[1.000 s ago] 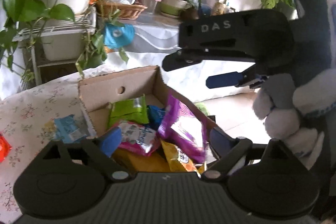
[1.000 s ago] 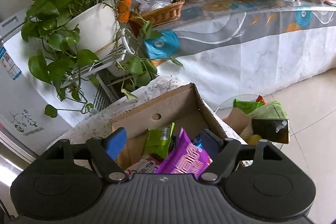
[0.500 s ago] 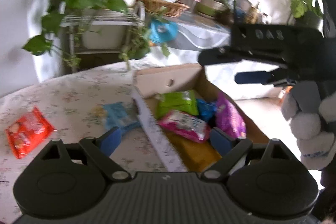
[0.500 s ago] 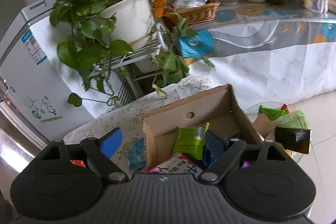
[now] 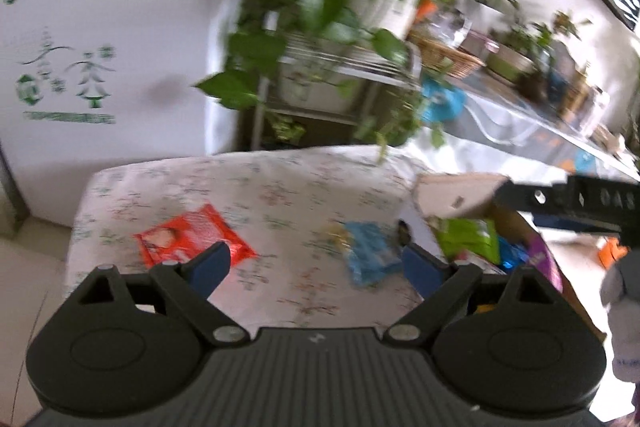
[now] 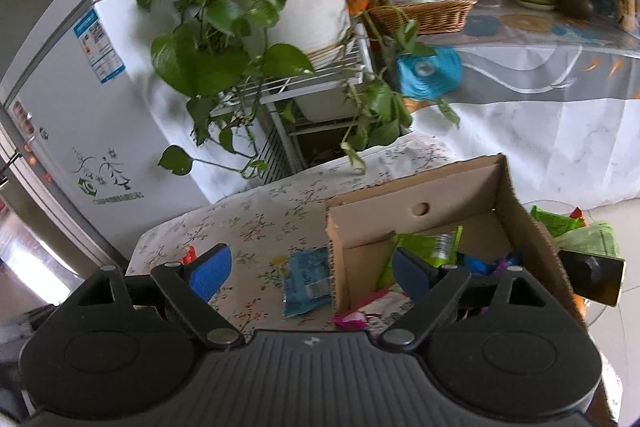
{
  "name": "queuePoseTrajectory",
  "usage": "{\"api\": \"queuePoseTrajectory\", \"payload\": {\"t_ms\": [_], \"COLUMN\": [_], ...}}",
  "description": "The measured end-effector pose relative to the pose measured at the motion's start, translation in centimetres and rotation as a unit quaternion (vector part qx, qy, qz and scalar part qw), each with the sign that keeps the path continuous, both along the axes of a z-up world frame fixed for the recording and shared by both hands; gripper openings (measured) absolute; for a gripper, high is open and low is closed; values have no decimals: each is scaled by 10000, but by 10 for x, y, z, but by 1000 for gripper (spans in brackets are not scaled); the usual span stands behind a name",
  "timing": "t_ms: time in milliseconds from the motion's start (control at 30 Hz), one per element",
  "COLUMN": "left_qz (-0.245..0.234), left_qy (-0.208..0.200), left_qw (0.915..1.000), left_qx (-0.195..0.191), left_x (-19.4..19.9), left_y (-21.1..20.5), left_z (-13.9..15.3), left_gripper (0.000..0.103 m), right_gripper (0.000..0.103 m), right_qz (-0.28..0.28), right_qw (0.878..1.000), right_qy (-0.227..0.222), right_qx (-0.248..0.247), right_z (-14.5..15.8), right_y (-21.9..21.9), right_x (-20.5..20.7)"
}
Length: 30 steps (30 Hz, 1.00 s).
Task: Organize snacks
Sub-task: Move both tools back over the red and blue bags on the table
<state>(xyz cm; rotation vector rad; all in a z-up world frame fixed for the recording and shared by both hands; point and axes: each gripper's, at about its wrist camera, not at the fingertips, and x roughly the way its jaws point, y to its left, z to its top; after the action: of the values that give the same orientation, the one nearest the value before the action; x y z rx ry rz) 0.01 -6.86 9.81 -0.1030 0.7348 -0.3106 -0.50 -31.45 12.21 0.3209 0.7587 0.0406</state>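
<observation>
left gripper swung left, red packet centred

The left tool is showing a matte black ribbed body, two round black housings, silver pivot screws and blue finger pads. The right tool is wearing the same black shell, ribbing, silver screws and blue pads. From the left wrist view its black side is bearing pale "DAS" lettering, and the right hand is wearing a white-grey knit glove.
</observation>
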Motion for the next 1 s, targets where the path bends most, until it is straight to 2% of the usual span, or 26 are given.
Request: {"api": "queuePoseTrajectory", "payload": {"t_ms": [267,467,600,733,1000], "left_qz": [717,1273,1333,1378,1189], "left_qy": [-80,240,300,419,614], "left_qw": [9974,9915,9906,9896,9910], "left_qx": [23,-80,50,14,51], "left_x": [20,54,72,92,115], "left_y": [40,61,60,59,57], "left_z": [-5,-26,-41,-56,-80], "left_gripper": [96,96,96,96,96], "right_gripper": [92,93,94,95,97], "right_qz": [234,264,231,96,-394], "right_qw": [9995,9985,9963,9928,9847], "right_qy": [27,135,234,377,692], "right_qx": [-197,-460,-789,-1137,-1549], "right_z": [-12,-32,-51,-76,-114], "right_y": [31,65,90,108,115], "right_x": [11,20,29,37,60]}}
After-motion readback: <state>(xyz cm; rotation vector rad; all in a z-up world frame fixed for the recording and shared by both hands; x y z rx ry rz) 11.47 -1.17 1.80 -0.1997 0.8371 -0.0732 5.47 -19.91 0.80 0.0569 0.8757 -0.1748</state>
